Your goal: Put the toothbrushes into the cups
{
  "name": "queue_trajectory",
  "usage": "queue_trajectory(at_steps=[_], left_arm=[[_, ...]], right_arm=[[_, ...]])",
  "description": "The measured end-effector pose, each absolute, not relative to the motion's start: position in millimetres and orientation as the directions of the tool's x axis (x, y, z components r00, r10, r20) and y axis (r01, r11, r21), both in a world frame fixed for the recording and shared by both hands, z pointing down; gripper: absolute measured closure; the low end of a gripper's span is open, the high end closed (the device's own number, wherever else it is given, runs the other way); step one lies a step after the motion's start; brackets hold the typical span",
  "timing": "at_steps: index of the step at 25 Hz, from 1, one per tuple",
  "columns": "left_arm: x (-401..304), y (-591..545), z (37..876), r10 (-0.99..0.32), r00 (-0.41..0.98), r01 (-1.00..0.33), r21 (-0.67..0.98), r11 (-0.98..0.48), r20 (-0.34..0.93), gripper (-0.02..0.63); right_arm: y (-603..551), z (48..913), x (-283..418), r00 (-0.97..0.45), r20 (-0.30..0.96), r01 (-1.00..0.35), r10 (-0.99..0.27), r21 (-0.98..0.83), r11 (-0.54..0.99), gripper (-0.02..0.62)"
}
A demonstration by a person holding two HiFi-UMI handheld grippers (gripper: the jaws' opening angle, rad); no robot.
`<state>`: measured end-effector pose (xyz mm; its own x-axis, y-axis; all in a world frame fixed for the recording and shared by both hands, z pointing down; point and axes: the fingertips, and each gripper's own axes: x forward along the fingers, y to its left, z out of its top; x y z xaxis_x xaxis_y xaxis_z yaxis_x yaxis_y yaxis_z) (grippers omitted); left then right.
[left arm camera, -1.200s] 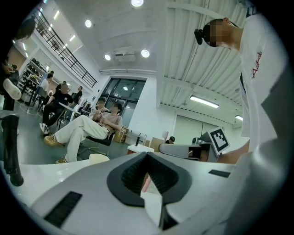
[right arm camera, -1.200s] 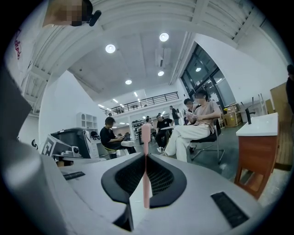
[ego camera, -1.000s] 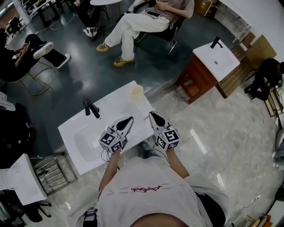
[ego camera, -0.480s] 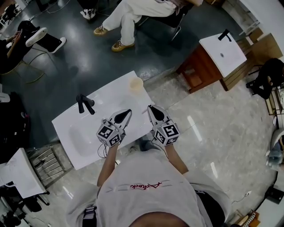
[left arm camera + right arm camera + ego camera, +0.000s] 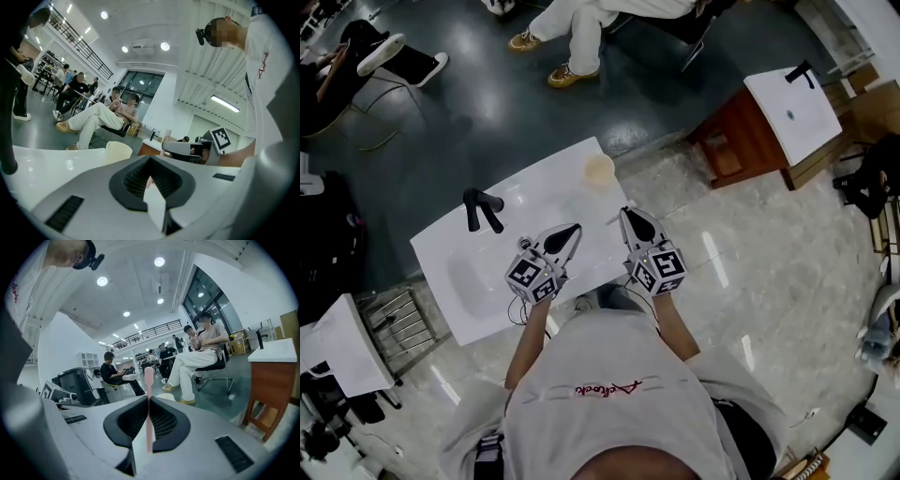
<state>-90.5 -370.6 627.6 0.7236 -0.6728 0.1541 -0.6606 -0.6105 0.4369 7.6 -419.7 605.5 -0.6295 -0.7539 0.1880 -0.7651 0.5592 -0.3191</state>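
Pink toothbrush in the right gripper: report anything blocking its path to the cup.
Nothing visible does. The right gripper holds the pink toothbrush, and only bare white counter lies between it and the cup.

Bright ceiling lights, glossy floor glare, fisheye-warped edges

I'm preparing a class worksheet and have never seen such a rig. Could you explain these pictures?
No robot here: a person holds a two-jaw tool in each hand. One picture comes from a camera on the person's head, looking down; the other two from cameras riding on the tools. Below stands a white washbasin counter with a black tap and a pale cup. The right tool is shut on a pink toothbrush. The left tool is shut too; only a pink sliver shows between its jaws, too little to name.
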Motion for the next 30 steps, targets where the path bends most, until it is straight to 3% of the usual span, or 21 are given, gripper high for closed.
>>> queue_trajectory(at_steps=[18, 30], left_arm=[[-99.2, -364.2, 628.3, -0.706, 0.691, -0.688, 0.443, -0.575, 0.156, 0.592], [-105.3, -362.7, 635.6, -0.722, 0.669, -0.705, 0.46, -0.54, 0.177, 0.591]], right_arm=[[-529.1, 508.0, -3.9, -0.648, -0.03, -0.744, -0.761, -0.187, 0.641, 0.586], [-528.3, 568.7, -22.6, -0.672, 0.067, -0.723, -0.737, -0.276, 0.634, 0.586]])
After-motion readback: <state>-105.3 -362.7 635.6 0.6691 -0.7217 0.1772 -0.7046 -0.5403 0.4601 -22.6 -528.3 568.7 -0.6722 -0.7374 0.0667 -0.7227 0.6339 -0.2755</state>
